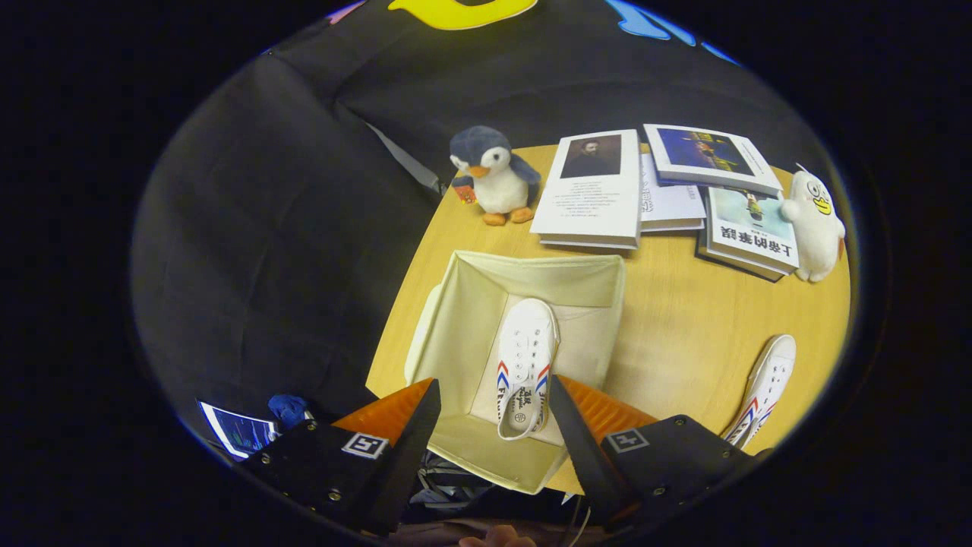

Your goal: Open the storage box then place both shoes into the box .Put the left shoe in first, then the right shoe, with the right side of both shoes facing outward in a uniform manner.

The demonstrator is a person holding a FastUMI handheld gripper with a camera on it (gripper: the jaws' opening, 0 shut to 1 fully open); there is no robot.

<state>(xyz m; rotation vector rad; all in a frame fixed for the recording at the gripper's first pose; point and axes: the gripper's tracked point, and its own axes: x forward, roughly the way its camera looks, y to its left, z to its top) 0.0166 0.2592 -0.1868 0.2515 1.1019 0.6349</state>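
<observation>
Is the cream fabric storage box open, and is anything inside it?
Open: the cream fabric storage box shows its interior, holding one white canvas shoe. The hand-held gripper is open above it.

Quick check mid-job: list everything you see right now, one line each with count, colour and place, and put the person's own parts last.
storage box: 1, cream fabric, open, on the table just ahead of the tongs.
shoe in the box: 1, white with red and blue stripes, lying on the box floor between the fingers.
shoe on the table: 1, white with red and blue stripes, beside the box, outside it.
penguin plush: 1, grey and white, beyond the box.
books: several, mostly white covers, overlapping beyond the box.
white plush: 1, white with yellow beak, beside the books.
table: 1, light wood.
tongs: 1, open, fingers spread over the box's near side, holding nothing.
</observation>
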